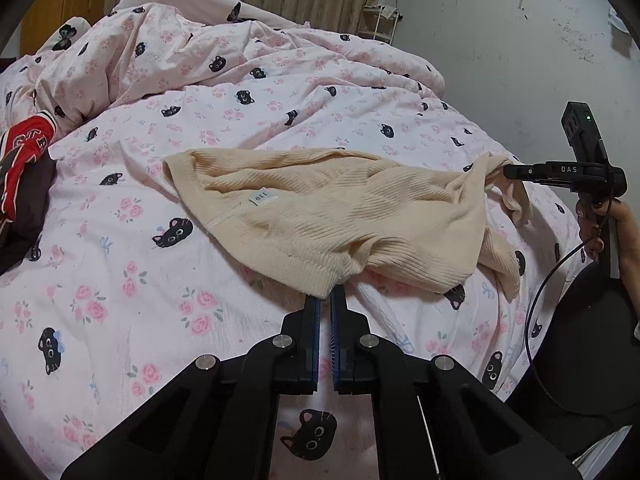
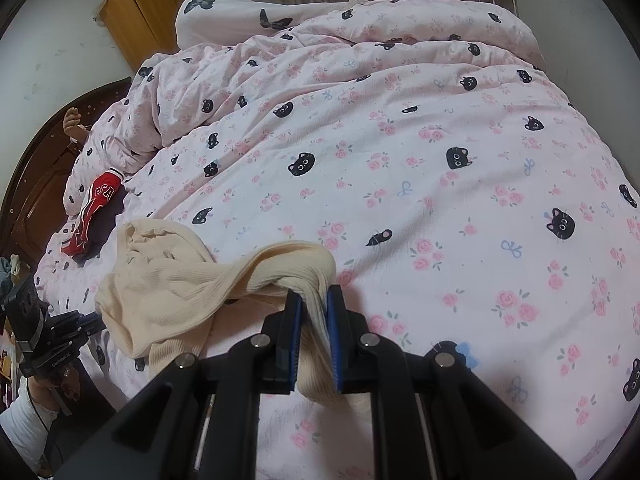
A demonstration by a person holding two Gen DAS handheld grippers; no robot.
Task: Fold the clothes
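A cream ribbed knit top [image 1: 320, 216] lies spread and rumpled on the pink cat-print quilt [image 1: 140, 272], its size label facing up. My left gripper [image 1: 325, 294] is shut on the near hem corner of the top. My right gripper [image 2: 314, 300] is shut on a bunched, twisted part of the same top [image 2: 176, 292], which trails between its blue pads. In the left wrist view the right gripper [image 1: 505, 171] holds the top's far right end just above the quilt. The left gripper body [image 2: 44, 332] shows at the left edge of the right wrist view.
A red and black garment [image 1: 24, 164] lies at the left of the bed, also in the right wrist view [image 2: 94, 212]. The quilt is heaped at the back [image 1: 168, 44]. A wooden cabinet [image 2: 140, 12], a dark headboard [image 2: 36, 176] and a white wall [image 1: 500, 40] surround the bed.
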